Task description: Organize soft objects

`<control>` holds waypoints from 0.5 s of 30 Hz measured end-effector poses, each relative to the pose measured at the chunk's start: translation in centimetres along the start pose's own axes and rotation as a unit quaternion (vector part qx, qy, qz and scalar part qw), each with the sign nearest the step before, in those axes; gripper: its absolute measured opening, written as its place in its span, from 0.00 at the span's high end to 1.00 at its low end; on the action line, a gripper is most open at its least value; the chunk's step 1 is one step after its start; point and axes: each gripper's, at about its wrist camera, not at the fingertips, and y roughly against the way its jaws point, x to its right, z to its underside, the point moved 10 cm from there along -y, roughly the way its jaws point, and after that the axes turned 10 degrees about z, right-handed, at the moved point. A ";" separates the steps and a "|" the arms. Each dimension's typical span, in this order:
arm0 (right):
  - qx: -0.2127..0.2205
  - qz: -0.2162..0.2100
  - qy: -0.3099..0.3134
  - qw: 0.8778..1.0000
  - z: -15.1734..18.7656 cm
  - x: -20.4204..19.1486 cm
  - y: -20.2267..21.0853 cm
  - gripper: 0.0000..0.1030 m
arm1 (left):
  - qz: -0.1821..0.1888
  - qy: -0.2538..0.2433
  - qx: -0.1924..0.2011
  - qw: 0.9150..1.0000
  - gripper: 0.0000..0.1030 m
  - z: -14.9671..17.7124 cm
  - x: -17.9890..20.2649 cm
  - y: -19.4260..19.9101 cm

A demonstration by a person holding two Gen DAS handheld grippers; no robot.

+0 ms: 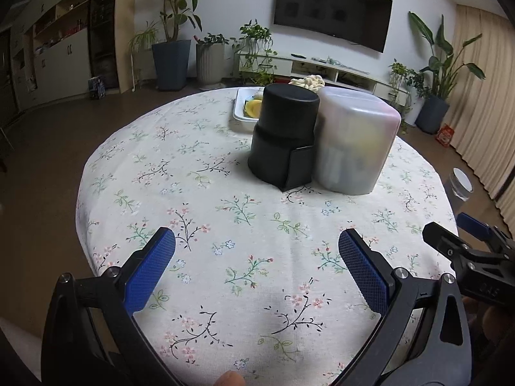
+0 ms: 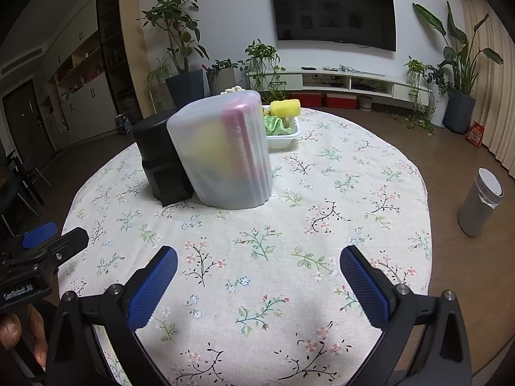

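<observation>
A frosted translucent container (image 1: pixel 355 141) stands upside down mid-table, with yellow and pink shapes showing through it; it also shows in the right wrist view (image 2: pixel 225 151). A black container (image 1: pixel 285 135) stands touching its left side, also seen from the right wrist (image 2: pixel 157 157). Behind them a white tray (image 2: pixel 283 140) holds a yellow sponge (image 2: pixel 285 108) and a green cloth (image 2: pixel 273 124). A cream knobbly soft object (image 1: pixel 307 82) lies behind the containers. My left gripper (image 1: pixel 257 249) and right gripper (image 2: pixel 259 263) are open and empty over the near tablecloth.
The round table has a floral cloth (image 1: pixel 225 212). My right gripper shows at the right edge of the left wrist view (image 1: pixel 466 247). A grey bin (image 2: pixel 479 206) stands on the floor to the right. Potted plants and a TV unit line the far wall.
</observation>
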 end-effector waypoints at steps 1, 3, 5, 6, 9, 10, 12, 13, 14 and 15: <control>0.001 0.001 0.000 1.000 0.0 -0.1 0.1 0.00 | -0.002 0.000 0.000 1.000 0.00 0.1 -0.1 0.0; 0.003 0.002 -0.002 1.000 -0.1 -0.3 0.4 0.00 | -0.008 -0.002 0.001 1.000 0.00 0.1 0.0 0.2; 0.007 0.003 -0.001 1.000 -0.2 -0.7 0.9 0.00 | -0.009 -0.006 0.006 1.000 0.00 0.0 0.1 0.6; 0.008 0.004 0.000 1.000 -0.2 -0.8 1.1 0.00 | -0.015 -0.008 0.008 1.000 0.00 0.0 0.1 0.8; 0.012 0.007 0.006 1.000 -0.3 -1.5 1.7 0.00 | -0.016 -0.015 0.015 1.000 0.00 -0.2 0.5 1.2; 0.015 0.006 0.006 1.000 -0.4 -1.7 2.1 0.00 | -0.014 -0.015 0.017 1.000 0.00 -0.2 0.6 1.4; 0.019 0.007 0.009 1.000 -0.5 -2.1 2.7 0.00 | -0.007 -0.012 0.021 1.000 0.00 -0.4 0.8 1.7; 0.022 0.010 0.011 1.000 -0.6 -2.3 3.0 0.00 | 0.000 -0.011 0.022 1.000 0.00 -0.4 1.0 1.9; 0.024 0.013 0.014 1.000 -0.7 -2.4 3.2 0.00 | 0.000 -0.010 0.024 1.000 0.00 -0.5 1.1 2.1; 0.026 0.017 0.017 0.999 -0.8 -2.6 3.5 0.00 | -0.006 -0.011 0.025 1.000 0.00 -0.6 1.1 2.2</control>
